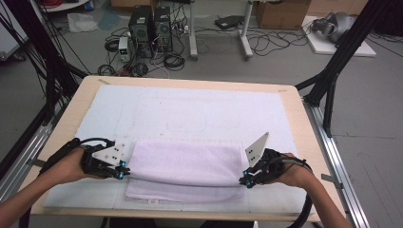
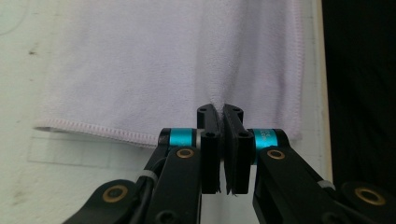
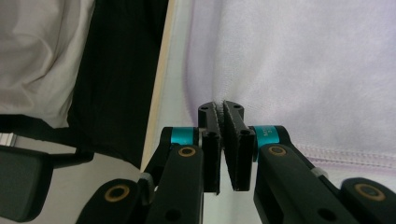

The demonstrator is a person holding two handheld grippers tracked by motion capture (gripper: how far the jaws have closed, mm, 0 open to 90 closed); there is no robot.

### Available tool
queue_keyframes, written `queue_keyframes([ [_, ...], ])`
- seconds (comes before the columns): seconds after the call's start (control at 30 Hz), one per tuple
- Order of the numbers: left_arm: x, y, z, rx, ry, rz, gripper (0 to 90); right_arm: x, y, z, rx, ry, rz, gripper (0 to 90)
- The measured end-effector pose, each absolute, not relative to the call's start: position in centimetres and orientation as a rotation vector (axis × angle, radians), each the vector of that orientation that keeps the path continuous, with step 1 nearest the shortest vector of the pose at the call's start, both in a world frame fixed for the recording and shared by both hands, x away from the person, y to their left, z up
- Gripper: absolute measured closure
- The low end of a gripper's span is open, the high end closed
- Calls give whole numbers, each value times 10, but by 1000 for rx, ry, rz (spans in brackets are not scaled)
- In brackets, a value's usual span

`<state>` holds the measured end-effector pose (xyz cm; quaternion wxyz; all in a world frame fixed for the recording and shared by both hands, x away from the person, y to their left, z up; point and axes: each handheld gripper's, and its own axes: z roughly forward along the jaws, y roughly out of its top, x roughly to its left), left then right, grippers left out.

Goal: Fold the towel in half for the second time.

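Note:
A pale lilac towel (image 1: 185,168) lies folded over on itself on the white mat, near the table's front edge. My left gripper (image 1: 124,173) is at the towel's left end, shut on a pinch of the cloth. In the left gripper view the towel (image 2: 163,60) puckers where the left gripper (image 2: 220,109) pinches it. My right gripper (image 1: 245,181) is at the right end, also shut on the cloth. The right gripper view has the towel (image 3: 303,60) gathered into the tips of the right gripper (image 3: 220,106). Both grippers sit low over the table.
A white mat (image 1: 190,109) covers most of the wooden table (image 1: 295,114). Black frame posts (image 1: 332,71) stand at both sides. Computers (image 1: 149,28) and cables lie on the floor beyond the far edge. The person's clothing (image 3: 42,56) is just past the front edge.

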<state>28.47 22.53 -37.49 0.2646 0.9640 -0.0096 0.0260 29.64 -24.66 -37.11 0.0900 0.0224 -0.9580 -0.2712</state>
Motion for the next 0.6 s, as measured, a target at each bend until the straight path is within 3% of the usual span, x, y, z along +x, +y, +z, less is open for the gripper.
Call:
queue_keyframes([
  [0.3, 266, 221, -382, 2608, -129, 28, 856, 283, -243, -382, 139, -2806, -748, 861],
  [0.6, 261, 222, -391, 2610, -127, -43, 856, 278, -240, -392, 139, -2798, -677, 847],
])
